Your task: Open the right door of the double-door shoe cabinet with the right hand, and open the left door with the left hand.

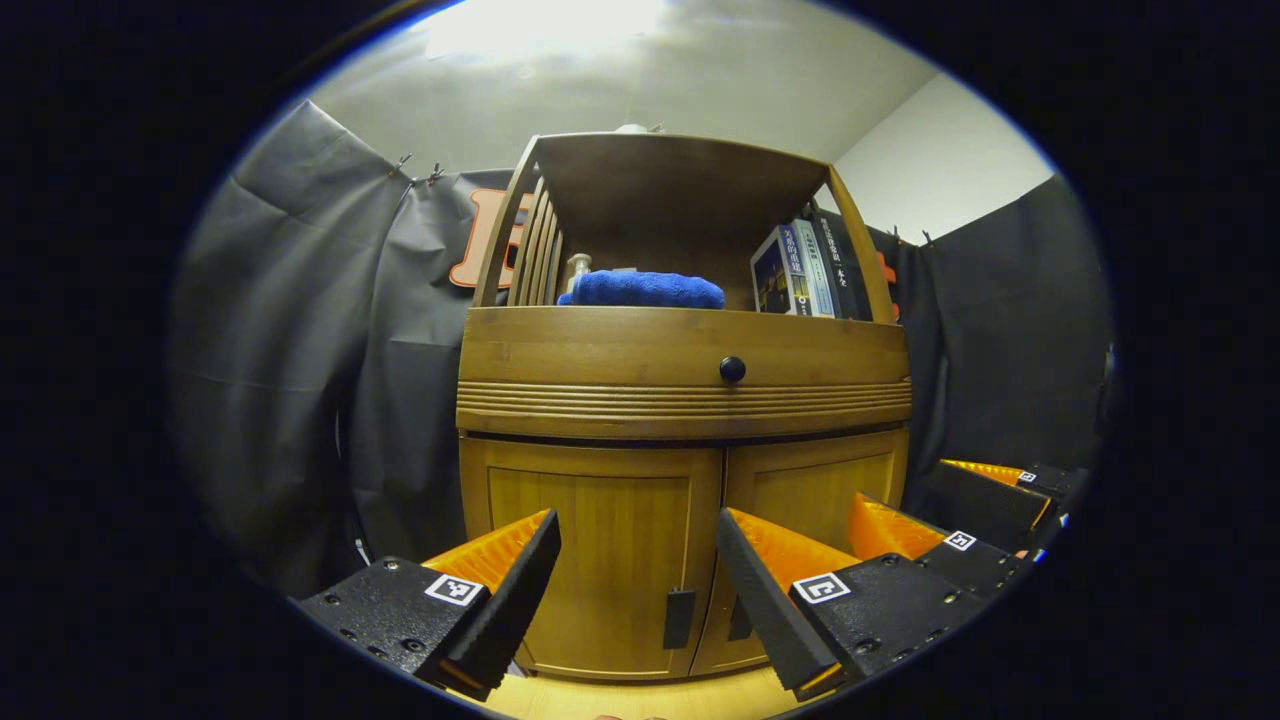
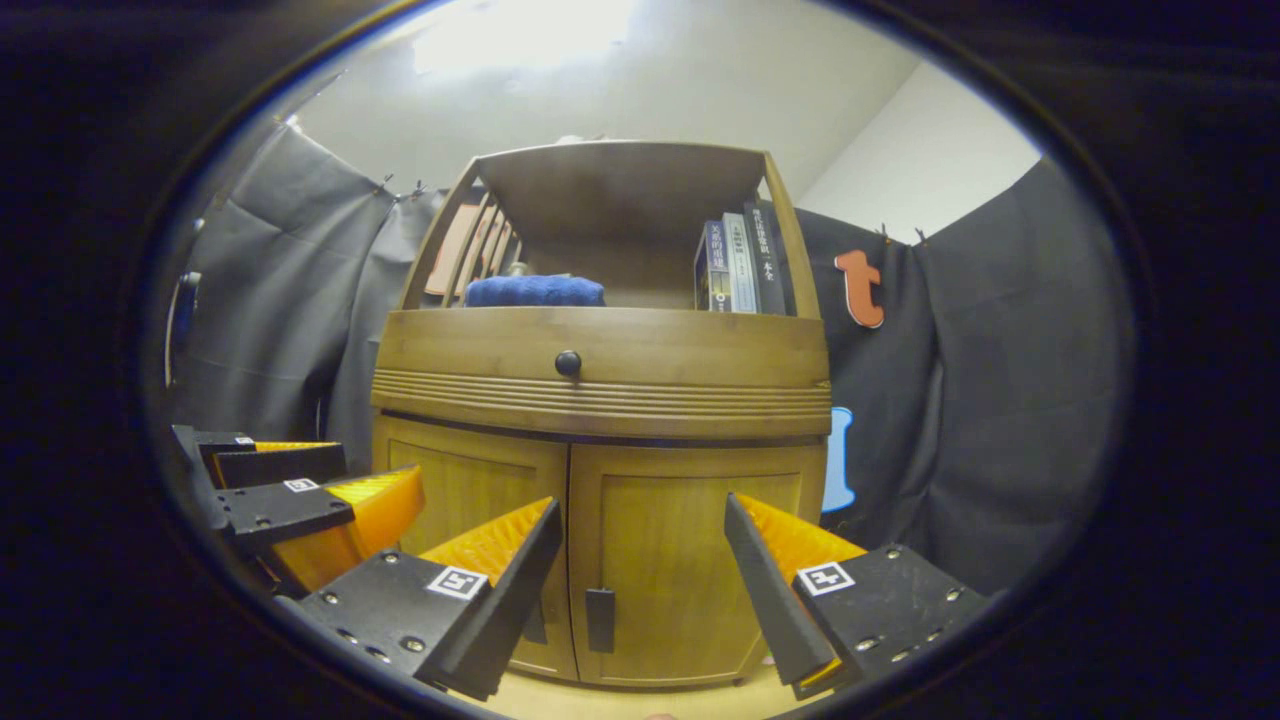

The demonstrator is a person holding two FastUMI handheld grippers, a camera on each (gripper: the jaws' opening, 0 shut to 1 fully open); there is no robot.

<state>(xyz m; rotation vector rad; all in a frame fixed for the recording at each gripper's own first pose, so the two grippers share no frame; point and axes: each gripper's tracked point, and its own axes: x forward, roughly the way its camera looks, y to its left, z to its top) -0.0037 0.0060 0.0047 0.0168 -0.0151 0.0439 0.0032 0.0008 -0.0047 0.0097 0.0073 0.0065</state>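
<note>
The wooden shoe cabinet (image 1: 685,400) stands in front of me with both lower doors closed. In the left gripper view, my left gripper (image 1: 640,590) is open, a short way off the left door (image 1: 590,560) and framing its dark handle (image 1: 678,618). The other gripper (image 1: 940,505) shows at the right, before the right door (image 1: 815,495). In the right gripper view, my right gripper (image 2: 640,590) is open, facing the right door (image 2: 685,560) and its handle (image 2: 599,619). The left gripper (image 2: 300,490) is at the left, near the left door (image 2: 465,495). Neither gripper touches the cabinet.
Above the doors is a drawer front with a black knob (image 1: 732,369). The open shelf holds a folded blue towel (image 1: 645,290) and upright books (image 1: 800,270). Black cloth walls (image 2: 1000,420) hang on both sides. Pale wooden floor (image 1: 640,695) lies below.
</note>
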